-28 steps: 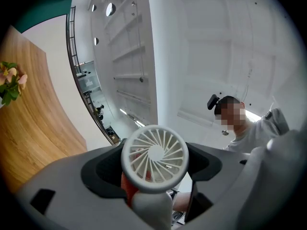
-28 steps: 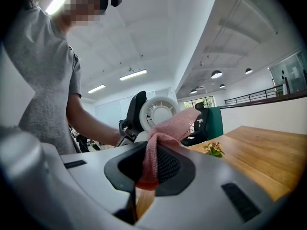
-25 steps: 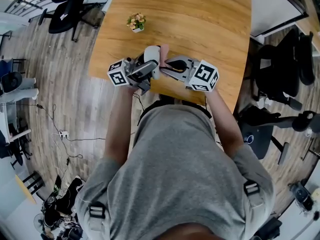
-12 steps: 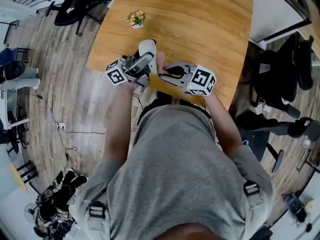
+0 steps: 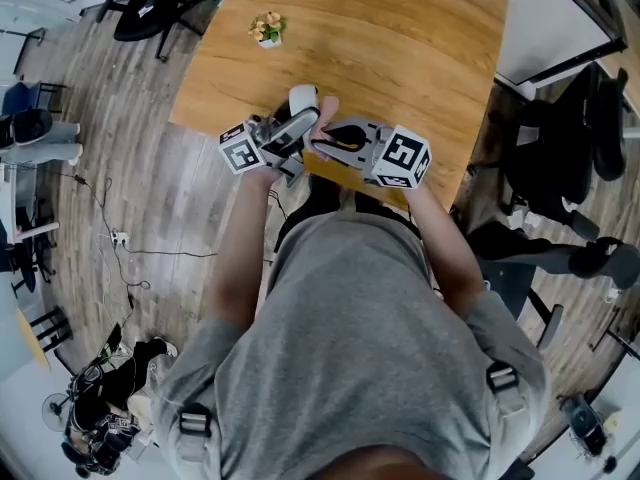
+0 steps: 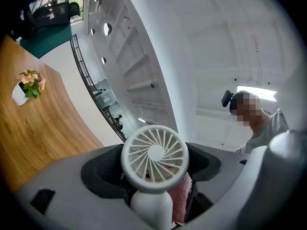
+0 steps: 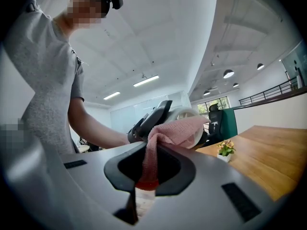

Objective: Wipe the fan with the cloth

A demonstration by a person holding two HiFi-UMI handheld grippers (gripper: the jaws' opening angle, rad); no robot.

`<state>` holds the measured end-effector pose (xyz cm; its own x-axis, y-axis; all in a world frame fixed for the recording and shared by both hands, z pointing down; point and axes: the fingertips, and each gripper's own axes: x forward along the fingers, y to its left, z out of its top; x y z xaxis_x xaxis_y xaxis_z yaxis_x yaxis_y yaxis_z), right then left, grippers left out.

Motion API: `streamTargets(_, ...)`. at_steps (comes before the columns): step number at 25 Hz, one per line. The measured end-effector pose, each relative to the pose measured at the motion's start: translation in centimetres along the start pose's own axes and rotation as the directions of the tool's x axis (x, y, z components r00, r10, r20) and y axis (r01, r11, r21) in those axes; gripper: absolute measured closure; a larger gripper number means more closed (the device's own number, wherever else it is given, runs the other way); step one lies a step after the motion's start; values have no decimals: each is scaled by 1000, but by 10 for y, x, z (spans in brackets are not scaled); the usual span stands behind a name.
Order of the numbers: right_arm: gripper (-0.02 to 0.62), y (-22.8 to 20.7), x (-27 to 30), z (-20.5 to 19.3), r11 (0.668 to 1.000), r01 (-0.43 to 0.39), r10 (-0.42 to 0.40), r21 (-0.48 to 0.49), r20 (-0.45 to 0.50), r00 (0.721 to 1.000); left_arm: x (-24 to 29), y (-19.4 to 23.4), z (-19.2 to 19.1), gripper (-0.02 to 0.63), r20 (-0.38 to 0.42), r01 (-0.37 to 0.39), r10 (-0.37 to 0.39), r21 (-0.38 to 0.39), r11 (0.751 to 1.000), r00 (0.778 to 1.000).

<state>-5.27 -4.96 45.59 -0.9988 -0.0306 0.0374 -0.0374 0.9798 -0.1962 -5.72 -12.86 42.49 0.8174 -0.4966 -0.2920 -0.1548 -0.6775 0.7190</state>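
Pink cloth (image 7: pixel 175 128) pinched in your right gripper (image 7: pixel 146 174) has shifted across the white fan (image 6: pixel 154 157), which your left gripper (image 6: pixel 151 200) clamps by its handle, so wiping's properly under way.

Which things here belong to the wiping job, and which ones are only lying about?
For the job: white fan, pink cloth.
Lying about: small flower pot, wooden table, office chair.

An open-plan office: a black swivel chair (image 5: pixel 560 138) stands right of the wooden surface (image 5: pixel 400 38), another (image 5: pixel 150 13) off its far-left corner. Cables (image 5: pixel 118 240) trail over plank flooring (image 5: pixel 130 158) to its left, with ceiling strip lights (image 7: pixel 146 81) overhead.
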Motion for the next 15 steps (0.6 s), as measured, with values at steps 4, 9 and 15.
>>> streamTargets(4,557,-4,-17,-1,999,26,-26,27,22,999,3,-2,-14,216,14,-21,22,-45,999,1000)
streamTargets(9,557,-1,-30,-6,998,21,-23,57,38,999,7,-6,-27,216,5,-43,43,-36,998,999)
streamTargets(15,558,5,-30,-7,999,14,-15,52,22,1000,15,4,-37,216,10,-112,112,22,993,994)
